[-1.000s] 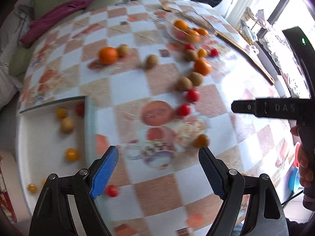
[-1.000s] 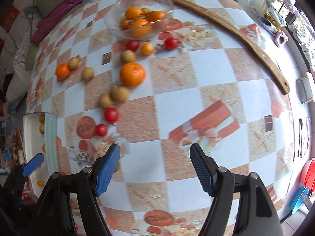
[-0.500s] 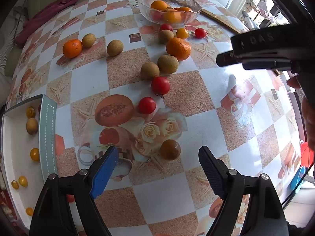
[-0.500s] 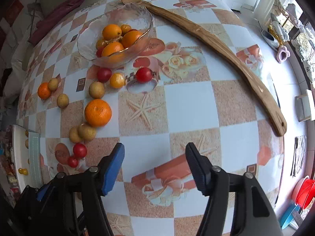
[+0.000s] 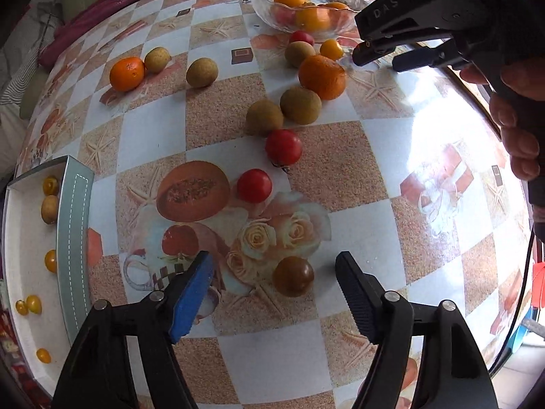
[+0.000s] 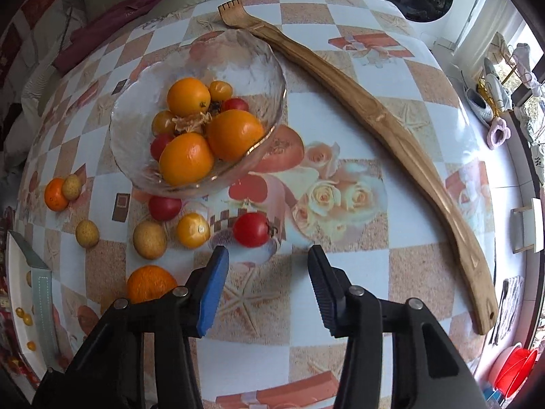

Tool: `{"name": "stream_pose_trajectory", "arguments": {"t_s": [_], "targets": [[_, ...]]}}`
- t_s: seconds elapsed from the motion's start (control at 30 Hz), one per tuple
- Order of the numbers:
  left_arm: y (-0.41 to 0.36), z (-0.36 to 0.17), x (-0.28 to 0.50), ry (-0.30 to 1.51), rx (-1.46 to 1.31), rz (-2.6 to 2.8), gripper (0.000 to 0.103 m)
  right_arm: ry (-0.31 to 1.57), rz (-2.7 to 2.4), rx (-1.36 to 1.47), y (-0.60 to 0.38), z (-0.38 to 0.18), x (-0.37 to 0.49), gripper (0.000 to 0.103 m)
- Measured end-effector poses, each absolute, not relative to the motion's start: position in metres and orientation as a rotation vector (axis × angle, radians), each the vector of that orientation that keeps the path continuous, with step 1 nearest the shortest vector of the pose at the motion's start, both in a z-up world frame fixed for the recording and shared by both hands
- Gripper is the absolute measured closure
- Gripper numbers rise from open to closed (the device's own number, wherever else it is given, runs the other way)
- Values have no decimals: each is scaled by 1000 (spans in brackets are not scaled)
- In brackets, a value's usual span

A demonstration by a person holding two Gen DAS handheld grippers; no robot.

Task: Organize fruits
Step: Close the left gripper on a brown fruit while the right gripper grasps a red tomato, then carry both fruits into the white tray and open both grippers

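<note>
My left gripper is open and empty, with a dark brown-red tomato on the table between its fingertips. Beyond it lie two red tomatoes, brown longans and oranges. My right gripper is open and empty, just short of a red tomato; it also shows in the left wrist view. A glass bowl behind holds oranges and small tomatoes.
A white box with a grey lid flap at the table's left edge holds small yellow tomatoes and a longan. A long wooden back scratcher lies diagonally right of the bowl. A sofa with a pink cloth stands behind the table.
Both grippers have moved forward over the table. The left one has closed in around the dark tomato. The right one has advanced towards the bowl and the red tomato. Both stayed open.
</note>
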State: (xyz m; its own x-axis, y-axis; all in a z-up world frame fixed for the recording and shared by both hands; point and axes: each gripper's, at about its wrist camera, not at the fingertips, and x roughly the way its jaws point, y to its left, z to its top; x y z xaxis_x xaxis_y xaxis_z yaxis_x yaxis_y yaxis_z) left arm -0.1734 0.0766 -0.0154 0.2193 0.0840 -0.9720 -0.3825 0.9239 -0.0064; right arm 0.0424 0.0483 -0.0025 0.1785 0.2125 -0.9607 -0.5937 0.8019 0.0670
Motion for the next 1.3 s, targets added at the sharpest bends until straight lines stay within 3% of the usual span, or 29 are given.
{"name": "stream_pose_trajectory", "arguments": {"t_s": [0.17,0.23,0.4,1.0,1.3], "targets": [[73,-9,-169,1306,-275,323,54,1250,604,-367,58,-2,48,76],[75,-7,-170,1303,-287,314,67,1243,604,-371,61,-2,48,76],[89,-1,-177,1298,-381,272,81,1253,603,-337,48,6,35,77],[115,17,-224,1289,-439,197,83,1364,596,-245,-17,27,-58,77],[108,2,-219,1283,-384,152,82,1367,591,-260,-21,39,-90,77]]}}
